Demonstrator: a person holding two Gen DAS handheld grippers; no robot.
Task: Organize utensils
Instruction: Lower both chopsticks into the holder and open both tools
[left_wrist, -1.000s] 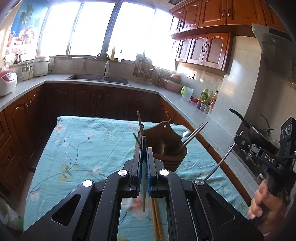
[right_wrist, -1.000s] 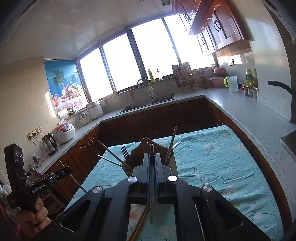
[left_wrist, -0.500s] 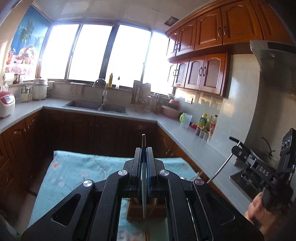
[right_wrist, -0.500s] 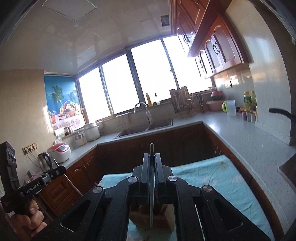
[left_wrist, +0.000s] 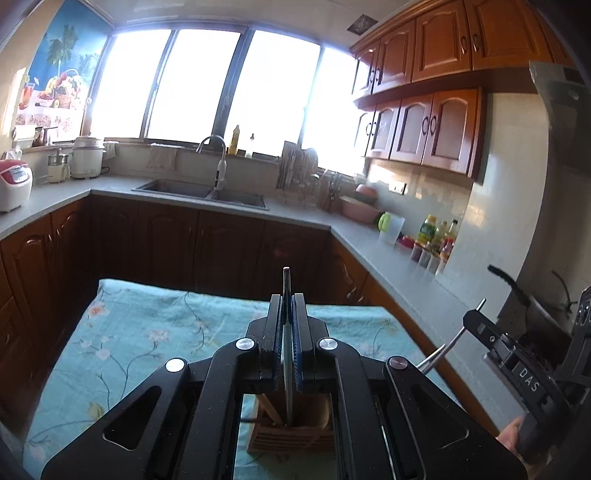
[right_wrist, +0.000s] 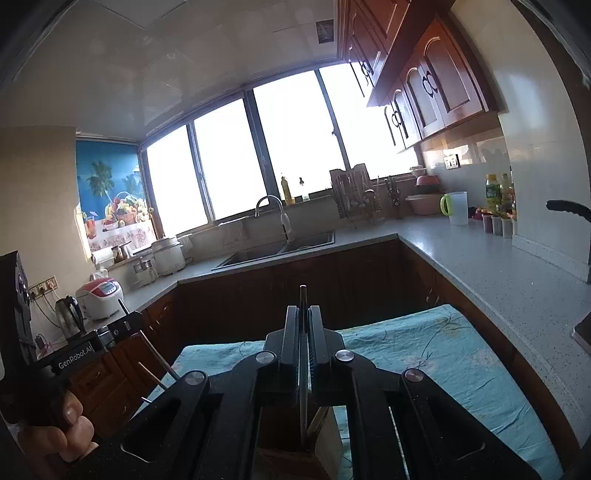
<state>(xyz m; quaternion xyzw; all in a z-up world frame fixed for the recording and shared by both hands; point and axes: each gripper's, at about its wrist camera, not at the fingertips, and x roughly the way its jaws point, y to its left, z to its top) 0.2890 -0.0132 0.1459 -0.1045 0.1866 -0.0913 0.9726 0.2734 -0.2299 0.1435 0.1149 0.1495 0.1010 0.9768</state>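
My left gripper (left_wrist: 287, 301) is shut on a thin metal utensil (left_wrist: 286, 354); its lower end hangs over the wooden utensil holder (left_wrist: 291, 432), seen below between the gripper's arms. My right gripper (right_wrist: 303, 312) is shut on another thin metal utensil (right_wrist: 303, 369), its lower end at the wooden holder (right_wrist: 295, 443) underneath. The right gripper shows in the left wrist view (left_wrist: 476, 325) holding its metal rod; the left gripper shows in the right wrist view (right_wrist: 127, 325) holding its rod. Most of the holder is hidden by the gripper bodies.
The holder stands on a table with a teal floral cloth (left_wrist: 147, 332). Dark wood cabinets and a grey counter with a sink (left_wrist: 207, 192) lie beyond. A pan handle (left_wrist: 506, 284) and stove are at the right; bottles (left_wrist: 436, 236) stand on the counter.
Both grippers rose and tipped upward, each with its utensil. The holder dropped from mid-view to beneath the grippers, and its other utensils went out of sight.
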